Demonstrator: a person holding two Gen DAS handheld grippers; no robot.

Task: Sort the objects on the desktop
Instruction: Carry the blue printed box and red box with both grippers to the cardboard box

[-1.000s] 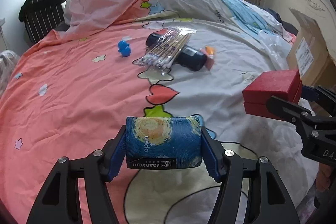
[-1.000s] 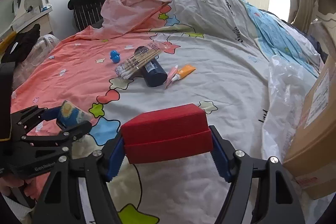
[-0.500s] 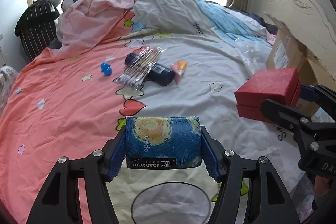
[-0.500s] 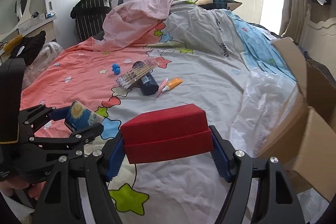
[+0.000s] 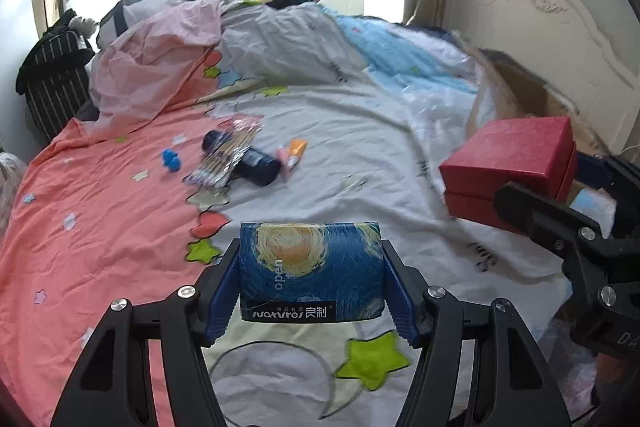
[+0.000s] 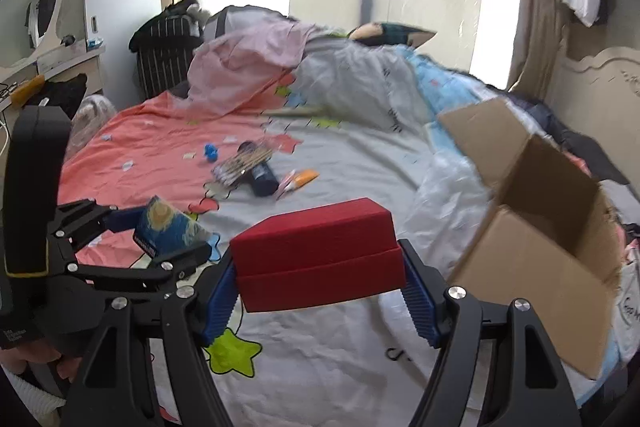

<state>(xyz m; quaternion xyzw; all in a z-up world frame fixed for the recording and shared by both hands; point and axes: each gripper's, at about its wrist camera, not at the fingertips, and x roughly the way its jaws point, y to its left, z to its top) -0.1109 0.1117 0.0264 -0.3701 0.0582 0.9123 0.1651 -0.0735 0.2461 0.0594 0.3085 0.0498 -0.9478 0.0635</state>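
At the bottom of the left wrist view, we are clamping the fingers of our left gripper (image 5: 312, 281) on the blue tissue pack (image 5: 311, 269), one pad pressed against each end. In the right wrist view, low centre, our right gripper (image 6: 320, 269) is gripping the red box (image 6: 316, 253) the same way, fingers shut on its two short sides.

Compared with a second ago, we are carrying both loads higher over the bed (image 5: 340, 155): the sheet is sitting lower and smaller in both views, and the open cardboard box (image 6: 552, 227), which was only a cropped edge at the right, is now showing its open mouth at centre right of the right wrist view. We judge that we are bringing both items toward that carton for sorting.

Farther off, mid-frame left, the pencil bundle (image 5: 228, 159), dark bottle (image 5: 256, 163), orange tube (image 5: 294, 153) and blue toy (image 5: 172, 159) are lying untouched on the sheet, waiting for later trips.
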